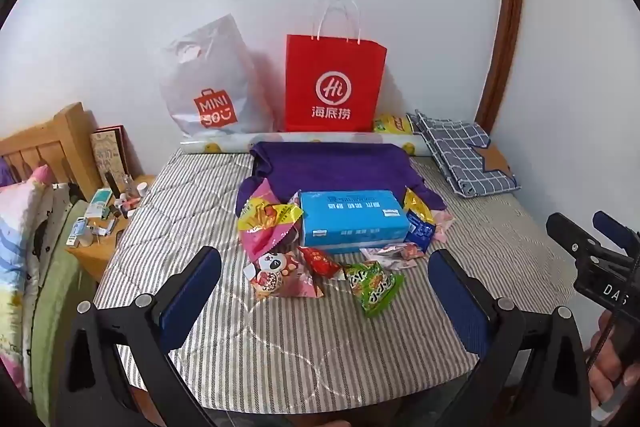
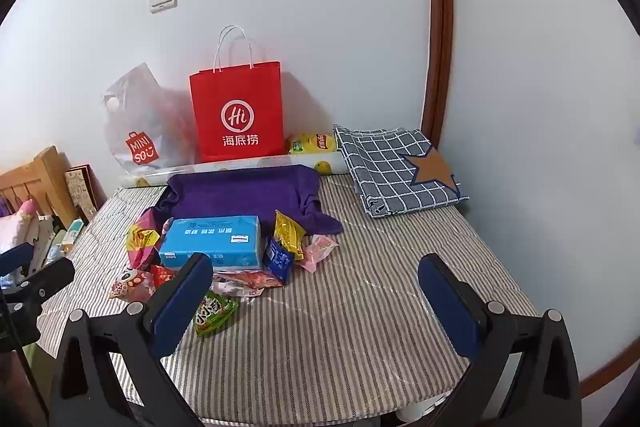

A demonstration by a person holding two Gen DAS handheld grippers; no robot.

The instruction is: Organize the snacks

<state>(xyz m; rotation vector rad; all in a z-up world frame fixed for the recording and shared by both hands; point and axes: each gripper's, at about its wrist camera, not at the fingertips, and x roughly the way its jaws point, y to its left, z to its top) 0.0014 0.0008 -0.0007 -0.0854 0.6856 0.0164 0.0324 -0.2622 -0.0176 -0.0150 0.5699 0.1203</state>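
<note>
Snacks (image 1: 320, 247) lie scattered mid-surface on a striped mattress (image 1: 200, 211), clustered around a blue tissue box (image 1: 354, 221) in front of a purple towel (image 1: 332, 167).

Left to right, the heap runs from a pink-and-yellow packet (image 1: 266, 223) and a pink panda packet (image 1: 280, 275), through a small red packet (image 1: 320, 261) and a green packet (image 1: 374, 287) nearest the camera, to a yellow packet (image 1: 416, 205) and a blue packet (image 1: 420, 233) at the box's right end.

Both hand-held tools hover short of the pile: the left gripper (image 1: 324, 301) and the right gripper (image 2: 316, 301) each stand with jaws spread wide and nothing between them.

The sorting looks not yet begun. A sensible first pick would be the green packet, which lies clear of the others; pinching it across its flat body rather than a crinkled edge should keep it from slipping.

Against the wall stand a white plastic bag (image 1: 212, 87), its contents impossible to make out, and an upright red paper bag (image 1: 334, 83), whose inside is hidden. A yellow chip bag (image 2: 314, 143) lies just beside the red one.
</note>
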